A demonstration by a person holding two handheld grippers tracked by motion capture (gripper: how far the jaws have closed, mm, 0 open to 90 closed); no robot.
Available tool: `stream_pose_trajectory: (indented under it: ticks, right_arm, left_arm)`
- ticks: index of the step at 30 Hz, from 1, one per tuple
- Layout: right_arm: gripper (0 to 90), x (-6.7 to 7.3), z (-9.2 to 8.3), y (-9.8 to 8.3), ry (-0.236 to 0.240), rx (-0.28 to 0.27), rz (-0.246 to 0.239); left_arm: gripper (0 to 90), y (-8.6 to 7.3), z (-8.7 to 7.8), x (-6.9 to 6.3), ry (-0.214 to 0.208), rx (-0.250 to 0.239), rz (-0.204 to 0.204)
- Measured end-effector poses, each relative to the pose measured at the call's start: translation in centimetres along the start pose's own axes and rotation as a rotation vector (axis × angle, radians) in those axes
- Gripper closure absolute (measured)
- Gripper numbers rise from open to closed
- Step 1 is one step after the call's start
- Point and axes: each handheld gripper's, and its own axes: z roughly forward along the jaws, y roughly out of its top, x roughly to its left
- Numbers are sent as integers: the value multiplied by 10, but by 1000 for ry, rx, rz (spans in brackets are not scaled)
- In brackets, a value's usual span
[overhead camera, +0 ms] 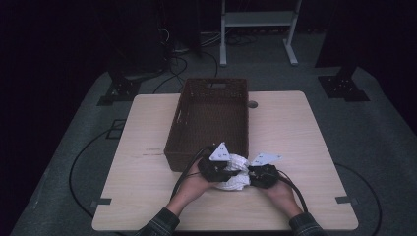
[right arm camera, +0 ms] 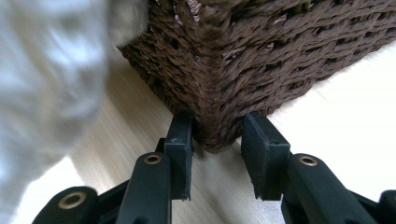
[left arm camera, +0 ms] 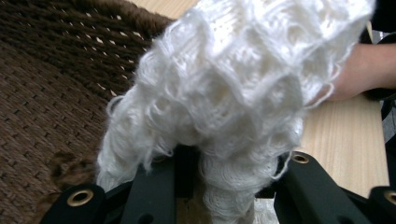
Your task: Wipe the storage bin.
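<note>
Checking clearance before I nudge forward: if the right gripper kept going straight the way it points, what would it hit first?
Most likely the near corner of the brown woven basket. It sits straight ahead of the right gripper, between the tips of its open fingers; whether they already touch it is unclear.

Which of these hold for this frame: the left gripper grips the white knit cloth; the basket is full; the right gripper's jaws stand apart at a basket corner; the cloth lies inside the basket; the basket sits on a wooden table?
1. The left gripper grips the white knit cloth. True.
2. The brown woven basket is full. False: its inside looks bare in the high view.
3. The right gripper has its jaws apart at a basket corner. True.
4. The cloth lies inside the basket. False: it is bunched between the two grippers at the basket's near end, over the table.
5. The basket sits on a wooden table. True.
</note>
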Motion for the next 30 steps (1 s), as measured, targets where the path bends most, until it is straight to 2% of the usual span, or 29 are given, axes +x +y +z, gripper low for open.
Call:
stream_pose_trajectory:
  ticks: [7, 14, 16, 19, 24, 30]
  right_arm:
    - [638, 0, 0, 0, -1, 0, 2]
    - [639, 0, 0, 0, -1, -3, 0]
    - [638, 0, 0, 0, -1, -4, -2]
    - [639, 0, 0, 0, -1, -3, -4]
    - [641, 0, 0, 0, -4, -3, -4]
    - [644, -1, 0, -1, -2, -2, -12]
  left_arm:
    - [676, -10, 17, 1, -14, 50, -1]
    - [678, -24, 33, 2, -27, 105, -25]
    - [677, -23, 32, 2, -27, 99, -25]
    - [677, -16, 20, 0, -35, 82, -14]
    - [676, -11, 7, -2, -45, 55, -30]
    - [675, -14, -14, -1, -51, 54, -41]
